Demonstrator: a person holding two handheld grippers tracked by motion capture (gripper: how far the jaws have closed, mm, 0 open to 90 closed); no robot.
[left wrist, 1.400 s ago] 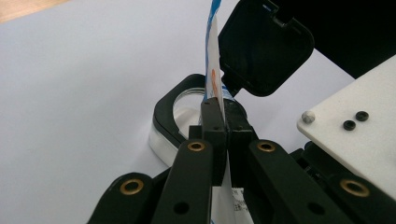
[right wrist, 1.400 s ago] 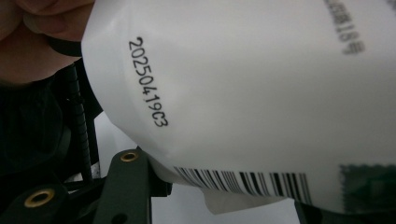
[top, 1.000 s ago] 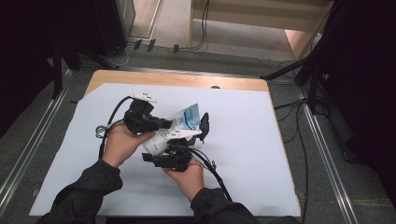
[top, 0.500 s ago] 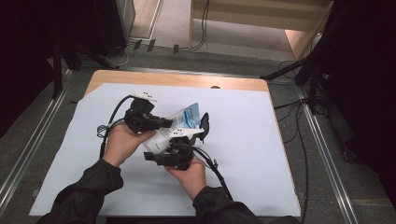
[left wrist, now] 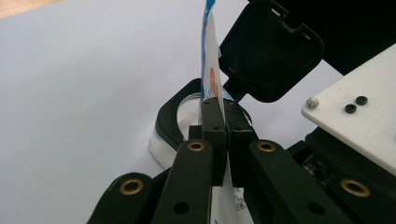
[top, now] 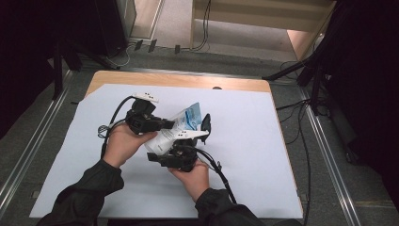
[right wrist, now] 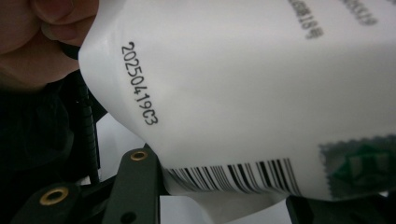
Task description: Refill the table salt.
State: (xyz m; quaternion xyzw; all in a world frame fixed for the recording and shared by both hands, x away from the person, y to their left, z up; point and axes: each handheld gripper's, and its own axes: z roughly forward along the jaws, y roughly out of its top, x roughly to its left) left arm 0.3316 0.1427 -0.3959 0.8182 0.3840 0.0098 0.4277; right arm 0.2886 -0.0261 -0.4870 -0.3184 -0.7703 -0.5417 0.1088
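Observation:
A white pouch [top: 183,123] with a blue printed top is held up over the table between both grippers. My left gripper [top: 169,125] comes in from the left and is shut on the pouch's thin edge [left wrist: 211,70]; its jaws [left wrist: 224,121] meet flat on the film. My right gripper [top: 164,146] reaches from below. Its jaws have just been closing, and they press on the pouch's barcode end [right wrist: 233,93], which bulges between them [right wrist: 219,186]. A thumb [right wrist: 37,37] of the left hand lies at the pouch's corner.
A white sheet [top: 263,141] covers the table, with a wooden strip [top: 179,80] bare at the far edge. The right gripper's white plate [left wrist: 355,121] and a raised black flap [left wrist: 271,51] stand close behind the pouch. Cables [top: 221,174] trail toward the person.
Both hands stay in place with the pouch between them. The right gripper's grip on the pouch's lower end looks slightly tighter.

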